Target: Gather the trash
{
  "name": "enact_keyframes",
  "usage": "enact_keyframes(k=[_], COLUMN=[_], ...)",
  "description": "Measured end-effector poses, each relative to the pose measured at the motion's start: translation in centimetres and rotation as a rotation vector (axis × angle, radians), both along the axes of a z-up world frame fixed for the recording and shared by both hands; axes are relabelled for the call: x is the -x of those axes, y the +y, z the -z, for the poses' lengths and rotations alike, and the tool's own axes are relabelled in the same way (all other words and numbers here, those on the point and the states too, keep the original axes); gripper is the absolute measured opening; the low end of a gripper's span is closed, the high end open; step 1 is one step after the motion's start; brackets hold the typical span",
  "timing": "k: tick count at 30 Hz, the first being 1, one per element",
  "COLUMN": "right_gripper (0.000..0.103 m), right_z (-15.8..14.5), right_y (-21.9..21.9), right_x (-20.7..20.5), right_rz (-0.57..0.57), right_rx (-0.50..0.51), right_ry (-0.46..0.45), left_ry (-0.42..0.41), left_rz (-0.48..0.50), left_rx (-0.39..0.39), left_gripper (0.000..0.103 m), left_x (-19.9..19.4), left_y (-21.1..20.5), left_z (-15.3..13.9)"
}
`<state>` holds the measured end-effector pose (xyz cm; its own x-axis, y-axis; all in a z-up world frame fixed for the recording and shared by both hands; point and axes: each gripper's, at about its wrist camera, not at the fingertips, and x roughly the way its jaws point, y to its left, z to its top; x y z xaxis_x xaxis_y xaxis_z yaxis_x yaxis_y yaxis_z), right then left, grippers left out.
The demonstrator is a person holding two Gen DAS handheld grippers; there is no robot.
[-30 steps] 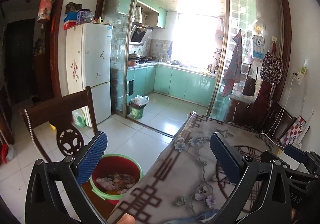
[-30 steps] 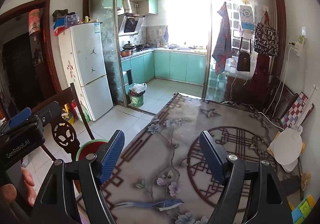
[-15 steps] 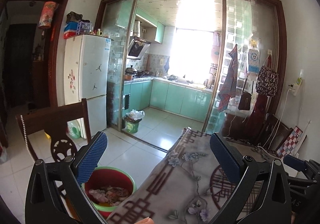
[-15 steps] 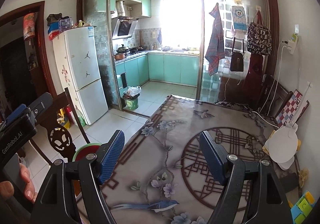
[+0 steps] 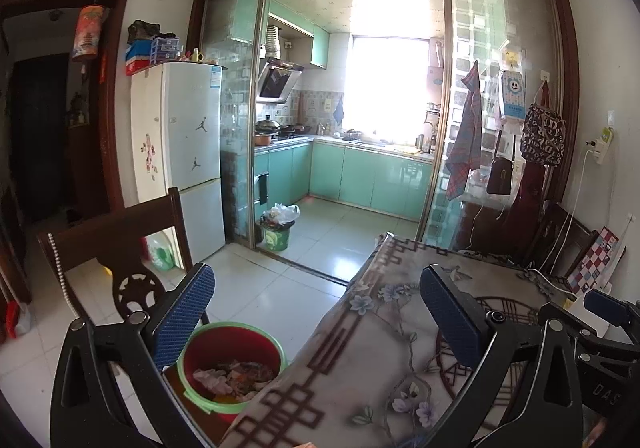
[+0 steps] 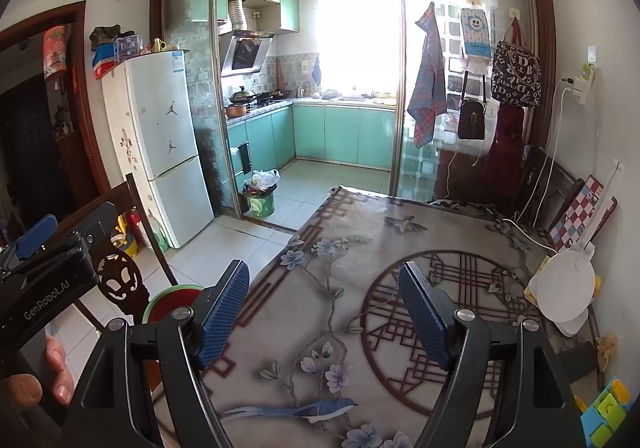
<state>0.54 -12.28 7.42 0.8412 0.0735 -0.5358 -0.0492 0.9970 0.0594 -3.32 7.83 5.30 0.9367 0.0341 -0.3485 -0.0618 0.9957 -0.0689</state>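
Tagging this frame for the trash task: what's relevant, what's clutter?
Relevant: red bin holding scraps, beside the table; left gripper and right gripper, both open, empty.
Clutter: white lamp, chair, fridge, kitchen bin.

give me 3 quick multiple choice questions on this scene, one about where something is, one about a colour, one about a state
1. Where is the red bin?
A. on the table
B. on the floor beside the table's left edge
C. inside the kitchen

2. What colour are the kitchen cabinets?
A. teal green
B. dark brown
C. white

3. What state are the two claws in?
A. both shut on trash
B. left shut, right open
C. both open and empty

Answers:
1 B: the left wrist view shows the bin on the tiles next to the table, with trash in it.
2 A: the cabinet doors under the counter are teal green in both views.
3 C: the left claw and right claw each show fingers wide apart with nothing between.
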Motion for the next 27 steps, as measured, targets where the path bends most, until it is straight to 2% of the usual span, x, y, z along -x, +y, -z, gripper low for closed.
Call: enact_keyframes(k=[7, 14, 27], right_gripper=[0.077, 0.077, 0.077], right_z=[0.0, 0.0, 0.3], right_y=[0.2, 0.1, 0.0], right_x=[0.1, 0.1, 0.0], right_rz=[0.007, 0.006, 0.009], right_rx=[0.000, 0.001, 0.000], right_ry=[0.001, 0.001, 0.007], left_ry=[-0.012, 0.015, 0.044], left_rz=[-0.044, -0.019, -0.011], left_rx=[-0.020, 0.012, 0.012], left_gripper=[0.103, 0.103, 0.103], left_x=[0.2, -0.1, -0.9], left_y=[-0.3, -0.3, -0.9], left_z=[0.1, 0.2, 0.6])
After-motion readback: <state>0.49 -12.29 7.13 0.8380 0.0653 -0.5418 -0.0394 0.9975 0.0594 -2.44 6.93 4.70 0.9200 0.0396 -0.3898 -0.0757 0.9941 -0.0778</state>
